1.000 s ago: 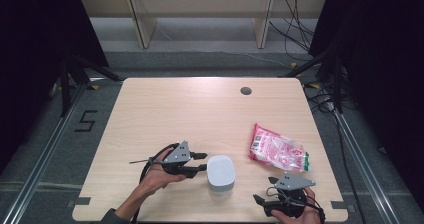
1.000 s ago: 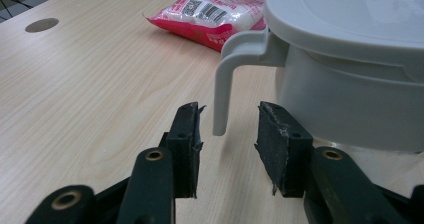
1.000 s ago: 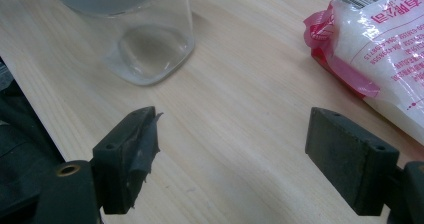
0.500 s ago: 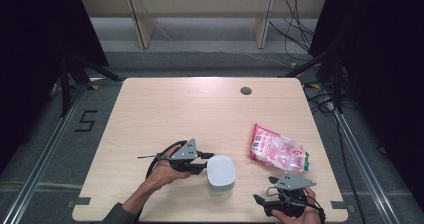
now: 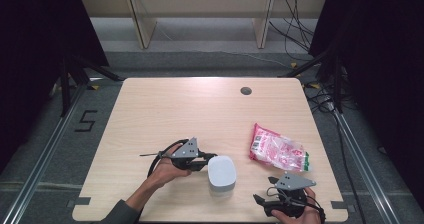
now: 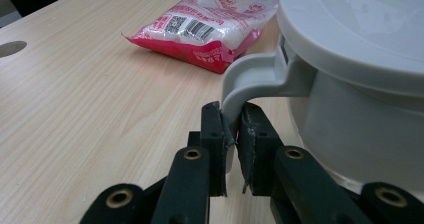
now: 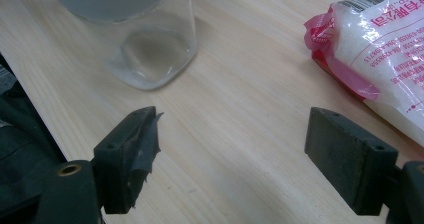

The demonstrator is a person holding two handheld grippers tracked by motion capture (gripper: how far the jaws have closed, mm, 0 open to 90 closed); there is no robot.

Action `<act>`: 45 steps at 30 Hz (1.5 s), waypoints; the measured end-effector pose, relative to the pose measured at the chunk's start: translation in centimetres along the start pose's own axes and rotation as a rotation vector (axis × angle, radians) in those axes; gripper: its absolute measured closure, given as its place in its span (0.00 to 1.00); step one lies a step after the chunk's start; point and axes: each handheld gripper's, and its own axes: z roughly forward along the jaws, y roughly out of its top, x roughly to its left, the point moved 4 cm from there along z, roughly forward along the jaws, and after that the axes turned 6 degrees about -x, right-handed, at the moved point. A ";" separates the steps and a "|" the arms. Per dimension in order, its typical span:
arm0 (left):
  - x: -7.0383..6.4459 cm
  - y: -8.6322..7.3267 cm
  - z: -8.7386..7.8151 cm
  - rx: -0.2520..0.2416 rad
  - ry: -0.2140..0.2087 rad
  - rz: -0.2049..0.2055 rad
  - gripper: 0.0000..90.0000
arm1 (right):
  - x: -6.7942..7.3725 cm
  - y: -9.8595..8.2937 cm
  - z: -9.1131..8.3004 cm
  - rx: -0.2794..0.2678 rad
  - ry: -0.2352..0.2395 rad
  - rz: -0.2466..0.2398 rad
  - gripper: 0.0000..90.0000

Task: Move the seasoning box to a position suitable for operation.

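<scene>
The jar [image 5: 221, 172] stands on the table [image 5: 165, 109] near its front edge, toward six o'clock from the table's middle. In the high view it shows as a pale grey, rounded-square lid. The right gripper view shows its clear glass body [image 7: 150, 54] below that lid, resting flat on the wood. In the left gripper view the lid [image 6: 360, 29] has a grey clasp [image 6: 250, 79] curving down from its rim.

The left gripper [image 5: 200, 161] sits at nine o'clock of the jar, held by the person's left hand [image 5: 167, 169]. Its jaws are pressed together on the clasp, one pad on each side, just beside the jar wall. A cable [image 5: 155, 159] loops off the gripper at its nine o'clock side.

The bag [image 5: 277, 149], pink and white with a barcode, lies flat at about two o'clock of the jar, near it but apart. In the left gripper view it lies beyond the clasp [image 6: 210, 24]; in the right gripper view its corner [image 7: 380, 49] lies at two o'clock, just past the right-hand jaw.

The right gripper [image 5: 262, 202] hangs at about four o'clock of the jar, by the table's front edge, in the person's right hand [image 5: 295, 214]. Its jaws are spread wide, with bare wood between them and nothing held. It is at six o'clock of the bag, apart from it.

A dark round hole [image 5: 245, 90] marks the table far off at twelve o'clock.
</scene>
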 end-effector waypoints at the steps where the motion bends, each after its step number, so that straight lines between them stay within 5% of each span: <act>1: -0.1 0.0 -0.1 0.005 0.009 0.006 0.91 | 0.0 0.0 0.0 -0.002 0.003 -0.002 0.25; 6: -0.3 0.0 -0.2 0.003 0.025 -0.008 0.91 | 0.0 0.0 0.0 -0.002 -0.001 0.000 0.25; 14: -0.8 -0.9 -2.9 0.012 0.168 -0.057 0.92 | -0.2 0.0 -0.1 -0.004 -0.006 0.004 0.25; 17: -1.2 -1.3 -3.7 0.009 0.192 -0.074 0.92 | -0.2 0.0 -0.1 -0.001 0.016 0.005 0.25; 22: -2.8 -2.0 -5.9 -0.001 0.254 -0.112 0.93 | -0.3 0.0 -0.1 -0.010 -0.018 -0.002 0.25; 29: -4.4 -2.0 -7.4 0.014 0.251 -0.116 0.91 | -0.2 0.0 0.1 -0.003 -0.001 0.006 0.25; 32: -3.6 -2.1 -7.4 0.038 0.270 -0.086 0.70 | -0.3 0.1 0.1 -0.012 0.002 -0.010 0.25; 36: -3.1 -2.2 -6.8 0.018 0.219 -0.091 0.63 | -0.2 0.0 -0.1 -0.006 -0.009 0.006 0.25; 38: -2.8 -2.1 -5.9 0.013 0.197 -0.063 0.61 | -0.2 0.0 0.1 -0.007 -0.001 0.001 0.25; 45: -2.6 -1.5 -5.7 0.009 0.147 -0.041 0.73 | -0.2 -0.1 0.1 0.000 -0.004 0.007 0.25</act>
